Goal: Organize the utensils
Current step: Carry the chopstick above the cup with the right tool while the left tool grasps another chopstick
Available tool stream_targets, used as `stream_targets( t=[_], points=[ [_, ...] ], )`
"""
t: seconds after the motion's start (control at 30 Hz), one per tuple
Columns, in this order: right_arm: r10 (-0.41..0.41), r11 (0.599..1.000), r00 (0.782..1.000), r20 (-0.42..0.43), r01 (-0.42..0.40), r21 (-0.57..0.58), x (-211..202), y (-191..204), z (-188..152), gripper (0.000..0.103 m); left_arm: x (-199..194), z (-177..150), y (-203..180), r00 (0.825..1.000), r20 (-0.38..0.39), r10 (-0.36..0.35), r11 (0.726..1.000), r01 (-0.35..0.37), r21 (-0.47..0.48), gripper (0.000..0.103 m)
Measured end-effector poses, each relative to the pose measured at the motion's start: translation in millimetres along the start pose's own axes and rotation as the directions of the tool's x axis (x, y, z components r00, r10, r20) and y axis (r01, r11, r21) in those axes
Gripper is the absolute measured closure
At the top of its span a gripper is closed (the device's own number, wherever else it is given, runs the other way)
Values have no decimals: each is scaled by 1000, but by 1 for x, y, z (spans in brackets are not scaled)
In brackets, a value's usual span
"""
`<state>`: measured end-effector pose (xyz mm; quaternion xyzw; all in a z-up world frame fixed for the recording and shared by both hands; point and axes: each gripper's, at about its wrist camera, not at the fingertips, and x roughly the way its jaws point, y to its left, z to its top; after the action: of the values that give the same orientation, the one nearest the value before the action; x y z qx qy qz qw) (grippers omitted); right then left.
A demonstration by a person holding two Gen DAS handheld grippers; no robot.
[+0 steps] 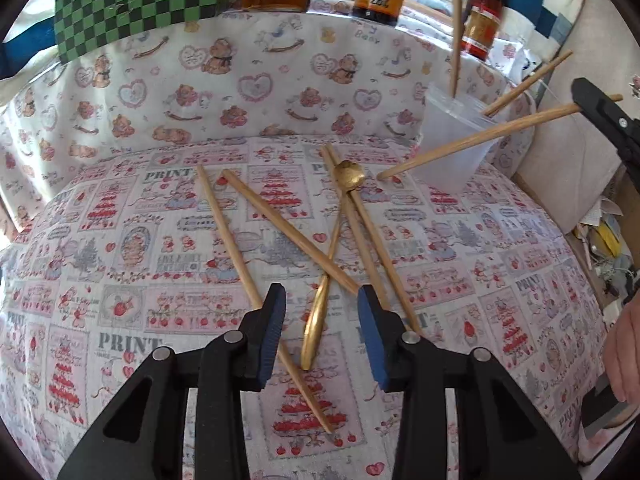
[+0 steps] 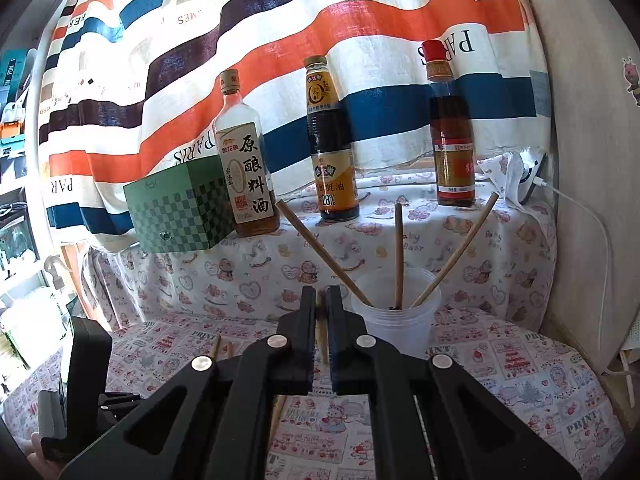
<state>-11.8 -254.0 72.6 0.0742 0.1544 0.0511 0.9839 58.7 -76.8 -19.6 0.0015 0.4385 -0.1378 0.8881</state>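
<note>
Several wooden chopsticks point(image 1: 236, 240) and a gold spoon point(image 1: 320, 304) lie crossed on the patterned tablecloth point(image 1: 120, 280). My left gripper point(image 1: 322, 304) is open, low over the spoon's handle, its fingers on either side of it. A clear plastic cup point(image 1: 452, 136) at the back right holds chopsticks. My right gripper point(image 1: 600, 112) is shut on a chopstick point(image 1: 472, 140) and holds it slanting in front of the cup. In the right wrist view the right gripper point(image 2: 320, 312) is shut on the chopstick, just left of the cup point(image 2: 400, 316), which holds three chopsticks point(image 2: 399, 252).
Three sauce bottles point(image 2: 332, 148) and a green checkered box point(image 2: 180, 208) stand on a raised shelf behind the table. A striped cloth point(image 2: 280, 40) hangs behind them. A white board point(image 1: 568, 168) and clutter stand at the table's right edge.
</note>
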Motion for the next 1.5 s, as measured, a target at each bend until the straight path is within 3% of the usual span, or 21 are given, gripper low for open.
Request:
stream_targets(
  t=[0.13, 0.27, 0.33, 0.4, 0.43, 0.47, 0.6, 0.73, 0.87, 1.03, 1.2, 1.3, 1.37, 1.43, 1.5],
  points=[
    [-3, 1000, 1000, -4, 3, -10, 2, 0, 0, 97, 3, -6, 3, 990, -4, 141, 990, -141, 16, 68],
    [-9, 1000, 1000, -3, 9, 4, 3, -4, 1, 97, 13, -8, 1, 974, -45, 220, 975, -217, 55, 66],
    [-6, 1000, 1000, -9, 6, 17, 3, -6, 2, 97, 14, -7, 6, 971, -48, 235, 972, -233, 40, 71],
    [-5, 1000, 1000, -12, 5, 26, 3, -7, 2, 97, 15, -6, 12, 966, -46, 253, 967, -252, 25, 86],
    [-4, 1000, 1000, -13, 5, 27, 3, -8, 3, 97, 15, -5, 17, 965, -46, 257, 966, -256, 20, 87],
    [-6, 1000, 1000, -13, 6, 26, 3, -8, 3, 97, 15, -3, 22, 964, -54, 262, 965, -262, 6, 96],
    [-4, 1000, 1000, -10, 4, 28, 3, -8, 2, 97, 12, 6, 48, 975, -83, 206, 971, -214, -104, 97],
    [0, 1000, 1000, -11, 0, 29, 3, -8, 2, 97, 7, 11, 58, 975, -23, 222, 969, -223, -105, 97],
    [-7, 1000, 1000, -8, 7, 24, 2, -6, 1, 97, 7, 12, 64, 986, -4, 168, 978, -167, -129, 100],
    [2, 1000, 1000, -14, -2, 23, 2, -5, 1, 97, -5, 4, 58, 989, -57, 136, 983, -142, -120, 98],
    [16, 999, 1000, -24, -15, 45, 2, -8, 3, 97, -27, -26, 50, 992, -87, 90, 990, -99, -104, 81],
    [22, 999, 999, -24, -21, 50, 1, -8, 3, 97, -32, -44, 42, 989, -103, 108, 989, -117, -88, 69],
    [23, 999, 1000, -20, -22, 49, -1, -7, 3, 97, -31, -53, 38, 984, -116, 133, 987, -142, -70, 69],
    [26, 998, 1000, -16, -26, 53, -2, -7, 4, 97, -26, -59, 39, 971, -125, 203, 975, -212, -63, 68],
    [31, 998, 999, -14, -30, 56, -4, -7, 5, 97, -29, -63, 37, 967, -92, 238, 968, -244, -59, 74]
  ],
)
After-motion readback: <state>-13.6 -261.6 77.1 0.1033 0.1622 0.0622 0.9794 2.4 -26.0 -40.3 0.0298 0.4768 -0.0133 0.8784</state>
